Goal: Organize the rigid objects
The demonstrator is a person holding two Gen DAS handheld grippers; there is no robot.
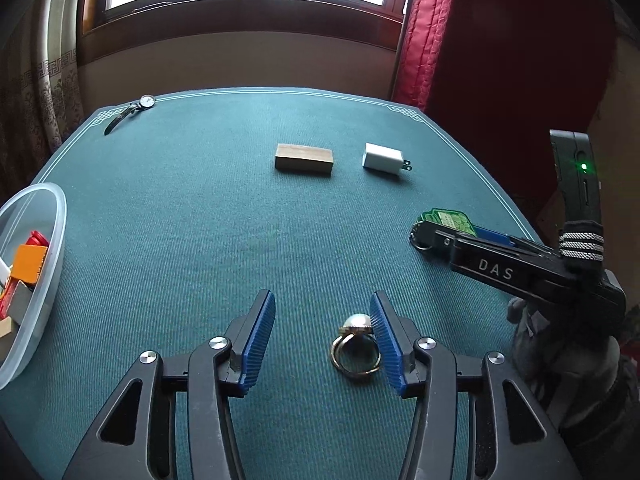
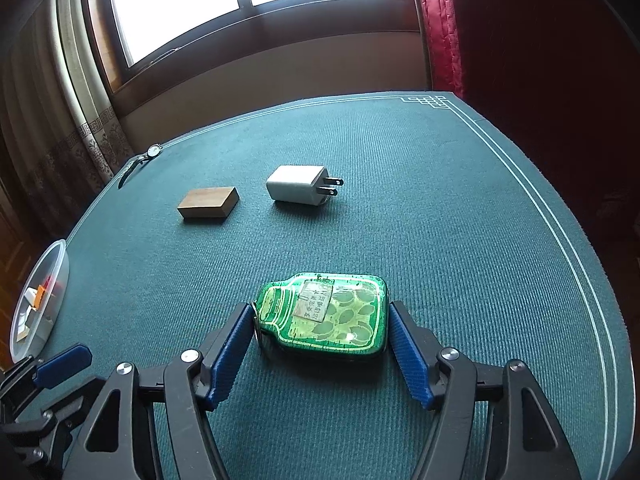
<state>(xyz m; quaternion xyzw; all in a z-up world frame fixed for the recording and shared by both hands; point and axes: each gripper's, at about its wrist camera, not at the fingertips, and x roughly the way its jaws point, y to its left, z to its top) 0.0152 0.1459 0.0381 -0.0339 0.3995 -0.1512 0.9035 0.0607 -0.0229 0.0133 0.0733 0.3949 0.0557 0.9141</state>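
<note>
A gold ring with a pearl (image 1: 356, 350) lies on the green table cloth (image 1: 200, 240) between the fingers of my left gripper (image 1: 322, 298), close to the right pad; this gripper is open. A green bottle-printed tin (image 2: 324, 318) lies flat between the pads of my right gripper (image 2: 320, 307), which is open, both pads close to the tin's ends. From the left wrist view the right gripper (image 1: 430, 232) reaches in from the right over the tin (image 1: 448, 218). Farther back lie a wooden block (image 1: 304, 159) and a white plug charger (image 1: 384, 159).
A clear plastic bowl (image 1: 52, 280) holding several coloured pieces stands at the table's left edge. A wristwatch (image 1: 134, 112) lies at the far left corner. A red curtain (image 1: 424, 40) hangs at the right, and a gloved hand (image 1: 560, 344) holds the right gripper.
</note>
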